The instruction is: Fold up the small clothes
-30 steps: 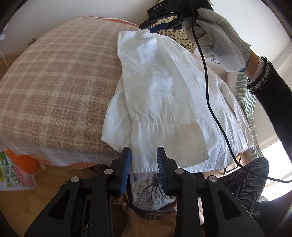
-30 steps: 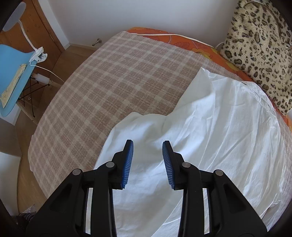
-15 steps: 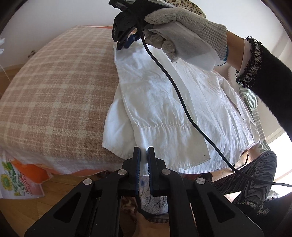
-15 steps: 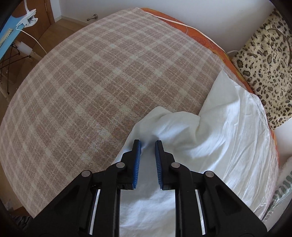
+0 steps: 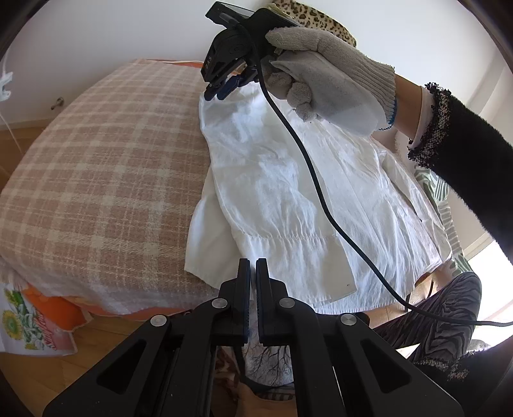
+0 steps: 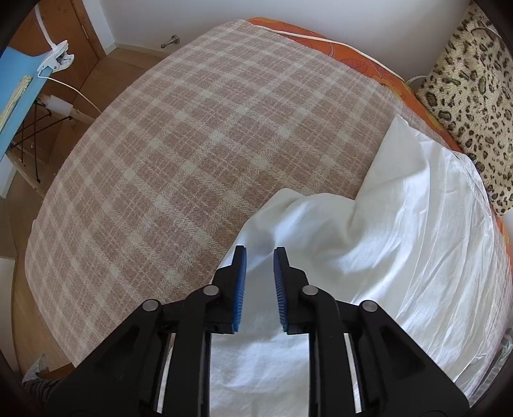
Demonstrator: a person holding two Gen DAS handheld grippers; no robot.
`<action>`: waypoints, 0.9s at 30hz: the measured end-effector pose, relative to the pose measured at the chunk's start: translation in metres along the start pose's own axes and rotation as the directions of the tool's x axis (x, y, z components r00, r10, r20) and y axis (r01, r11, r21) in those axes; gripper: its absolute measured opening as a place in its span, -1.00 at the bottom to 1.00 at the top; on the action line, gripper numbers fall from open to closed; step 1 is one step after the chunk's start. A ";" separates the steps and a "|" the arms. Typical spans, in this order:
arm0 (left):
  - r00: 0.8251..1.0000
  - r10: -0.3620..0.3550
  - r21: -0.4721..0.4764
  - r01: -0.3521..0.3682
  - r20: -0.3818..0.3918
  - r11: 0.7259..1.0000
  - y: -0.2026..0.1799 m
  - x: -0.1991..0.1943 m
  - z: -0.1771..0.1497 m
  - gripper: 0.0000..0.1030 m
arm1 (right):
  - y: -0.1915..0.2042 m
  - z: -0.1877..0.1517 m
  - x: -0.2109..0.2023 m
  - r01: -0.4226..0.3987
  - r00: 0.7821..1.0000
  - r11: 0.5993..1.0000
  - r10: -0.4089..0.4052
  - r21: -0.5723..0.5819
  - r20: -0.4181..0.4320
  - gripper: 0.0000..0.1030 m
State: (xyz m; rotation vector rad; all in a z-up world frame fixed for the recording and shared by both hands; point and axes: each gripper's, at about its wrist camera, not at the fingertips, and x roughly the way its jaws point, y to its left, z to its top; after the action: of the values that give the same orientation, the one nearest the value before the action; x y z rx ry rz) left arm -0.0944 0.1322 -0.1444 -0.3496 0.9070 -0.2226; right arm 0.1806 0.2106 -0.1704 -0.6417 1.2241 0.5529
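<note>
Your left tool (image 5: 252, 272) is clamped on the near hem of the white shirt (image 5: 288, 192), spread ahead of it on the plaid bed (image 5: 105, 179). Your right tool (image 6: 259, 256), jaws just reopened and gripping nothing, hovers over the shirt's far folded edge.

This is a bedroom in a home. A bed (image 6: 179, 134) takes up most of the view, spread with a beige-and-cream plaid blanket over an orange patterned sheet (image 5: 61, 308), with a leopard-print cushion (image 6: 471, 96) against the plain white wall. Around it lie a wood floor (image 6: 105, 70), a wooden door (image 6: 67, 29) with a doorstop (image 6: 170, 41) nearby, and a clip-on lamp (image 6: 54, 59).
</note>
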 end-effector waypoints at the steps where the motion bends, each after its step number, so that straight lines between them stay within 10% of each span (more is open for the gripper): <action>1: 1.000 -0.002 0.003 0.002 0.002 1.000 -0.001 0.000 0.000 -0.96 | 0.006 -0.001 0.000 0.026 1.000 0.999 -0.026 -0.021 0.014 0.00; 6: 1.000 -0.001 0.015 0.001 0.001 1.000 -0.003 0.001 0.000 -0.96 | 0.023 0.003 0.015 0.153 0.988 0.985 -0.154 -0.085 -0.004 -0.06; 10: 1.000 0.002 0.018 -0.002 0.006 1.000 -0.004 -0.001 -0.001 -0.96 | 0.014 0.008 0.020 0.161 0.987 0.986 -0.162 -0.040 -0.015 -0.87; 19: 0.996 0.082 -0.017 -0.081 0.048 0.997 0.015 -0.014 0.006 -0.98 | -0.013 0.018 0.002 0.094 0.993 0.991 -0.101 0.096 0.062 -0.95; 24: 1.000 0.014 -0.121 -0.013 0.010 0.993 0.030 -0.009 0.007 -0.96 | -0.014 0.015 0.005 0.091 0.993 0.991 -0.098 0.096 0.069 -0.95; 27: 1.000 0.010 -0.137 -0.013 -0.021 0.991 0.027 0.001 0.007 -0.59 | -0.021 0.015 0.009 0.081 0.994 0.987 -0.090 0.140 0.064 -0.95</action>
State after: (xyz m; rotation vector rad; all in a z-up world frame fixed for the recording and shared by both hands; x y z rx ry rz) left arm -0.0869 0.1580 -0.1510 -0.4699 0.9466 -0.1541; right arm 0.2072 0.2066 -0.1724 -0.5508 1.1528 0.4120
